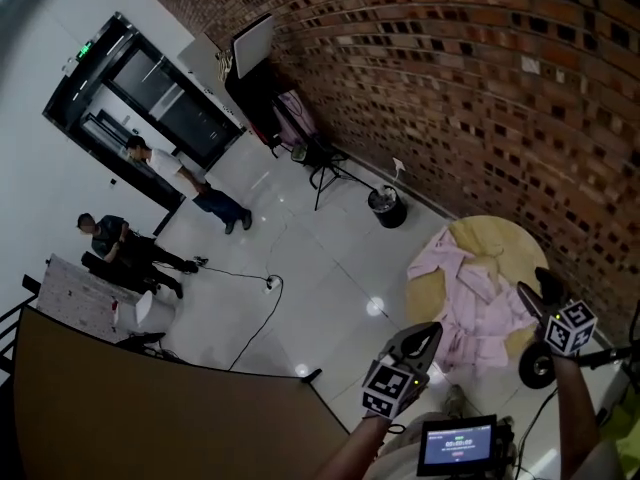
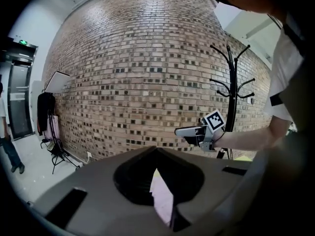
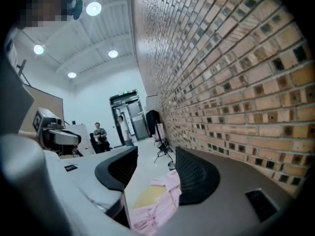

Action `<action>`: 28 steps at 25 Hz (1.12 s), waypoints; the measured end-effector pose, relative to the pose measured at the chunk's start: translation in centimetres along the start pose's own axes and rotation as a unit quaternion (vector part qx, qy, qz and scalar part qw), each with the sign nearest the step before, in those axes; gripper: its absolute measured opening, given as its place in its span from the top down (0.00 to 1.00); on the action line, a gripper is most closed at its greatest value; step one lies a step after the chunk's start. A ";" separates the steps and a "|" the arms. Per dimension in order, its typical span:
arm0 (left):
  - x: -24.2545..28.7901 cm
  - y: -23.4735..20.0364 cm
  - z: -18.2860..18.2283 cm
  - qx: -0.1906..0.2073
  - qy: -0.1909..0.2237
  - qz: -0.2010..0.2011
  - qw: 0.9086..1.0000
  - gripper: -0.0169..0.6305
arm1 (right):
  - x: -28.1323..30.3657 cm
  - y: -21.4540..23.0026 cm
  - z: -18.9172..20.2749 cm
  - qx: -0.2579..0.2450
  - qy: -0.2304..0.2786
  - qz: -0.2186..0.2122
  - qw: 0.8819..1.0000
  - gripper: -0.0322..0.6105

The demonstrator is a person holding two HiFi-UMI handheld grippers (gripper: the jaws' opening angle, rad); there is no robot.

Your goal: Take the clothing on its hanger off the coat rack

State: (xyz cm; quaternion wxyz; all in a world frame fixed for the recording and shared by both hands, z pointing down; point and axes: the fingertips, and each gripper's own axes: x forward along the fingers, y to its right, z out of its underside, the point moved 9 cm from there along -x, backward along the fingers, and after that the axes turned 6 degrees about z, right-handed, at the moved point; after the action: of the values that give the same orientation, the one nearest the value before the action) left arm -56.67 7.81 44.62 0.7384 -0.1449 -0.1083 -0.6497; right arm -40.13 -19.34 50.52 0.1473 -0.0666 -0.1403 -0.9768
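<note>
A pink garment lies crumpled on a round yellowish table by the brick wall; no hanger can be made out on it. It also shows low in the right gripper view, where the garment appears between the jaws but well beyond them. My right gripper hovers over the table's right side, open, with nothing held. My left gripper is raised to the left of the table, jaw tips together and empty. The black coat rack stands bare before the wall, behind the right gripper.
A black bin and a light stand stand along the brick wall. Two people are far off by a dark doorway. A brown panel fills the lower left, and a cable lies on the white floor.
</note>
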 end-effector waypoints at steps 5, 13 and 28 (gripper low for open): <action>-1.1 9.0 -1.8 0.008 0.022 0.016 1.000 1.00 | -11.1 -3.7 -4.5 -0.023 0.021 -0.022 0.999 0.61; -3.1 23.0 -4.4 0.021 0.051 0.047 0.997 1.00 | -29.0 -8.1 -8.5 -0.060 0.046 -0.040 0.996 0.61; -2.2 40.9 -4.4 0.024 0.093 0.092 0.991 1.00 | -53.3 -6.8 -7.9 -0.096 0.059 0.008 0.994 0.61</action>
State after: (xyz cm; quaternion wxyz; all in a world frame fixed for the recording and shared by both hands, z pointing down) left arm -16.53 12.95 36.74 0.8050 -0.0758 -0.0408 -0.5870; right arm 7.61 -1.10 32.17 0.1564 -0.0241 -0.0366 -0.9867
